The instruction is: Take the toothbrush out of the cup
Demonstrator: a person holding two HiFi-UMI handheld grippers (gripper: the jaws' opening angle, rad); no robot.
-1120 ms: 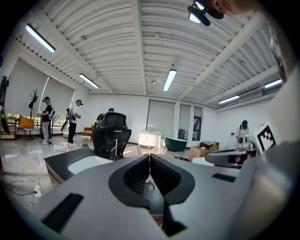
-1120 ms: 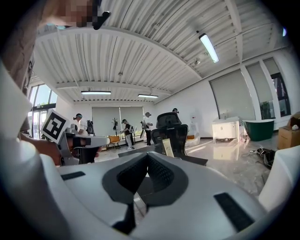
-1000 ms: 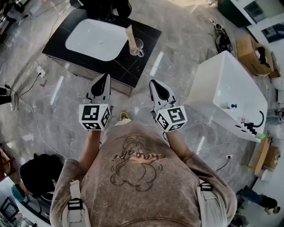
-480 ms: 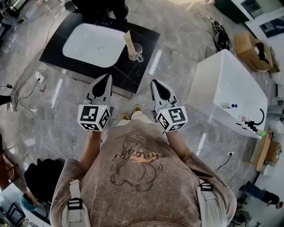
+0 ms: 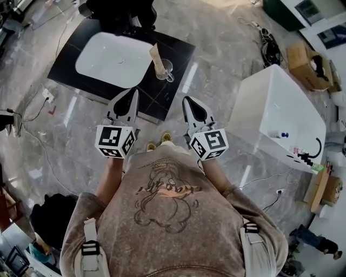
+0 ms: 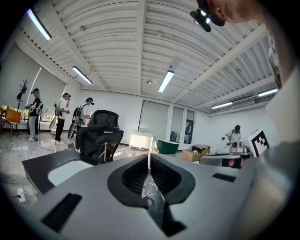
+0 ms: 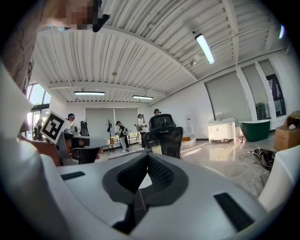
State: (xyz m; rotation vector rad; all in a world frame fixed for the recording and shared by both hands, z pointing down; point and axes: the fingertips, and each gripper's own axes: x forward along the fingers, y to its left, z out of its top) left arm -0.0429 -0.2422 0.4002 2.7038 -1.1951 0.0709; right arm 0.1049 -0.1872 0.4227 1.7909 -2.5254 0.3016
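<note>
A clear glass cup stands on the black table, just right of the white basin. A beige toothbrush stands upright in the cup. Both grippers are held level in front of the person, short of the cup. The left gripper reaches over the table's near edge, shut and empty. The right gripper is over the floor beside the table, also shut and empty. Past the left gripper, in its own view, the cup and toothbrush show straight ahead. The right gripper faces the basin.
A black office chair stands behind the table. A large white cabinet is to the right, with a cardboard box and cables beyond it. A power strip lies on the floor at left. Several people stand far off.
The person has stepped toward the table, and both grippers have moved forward with them. The left tip now overlaps the table's near edge. Both stay shut.
</note>
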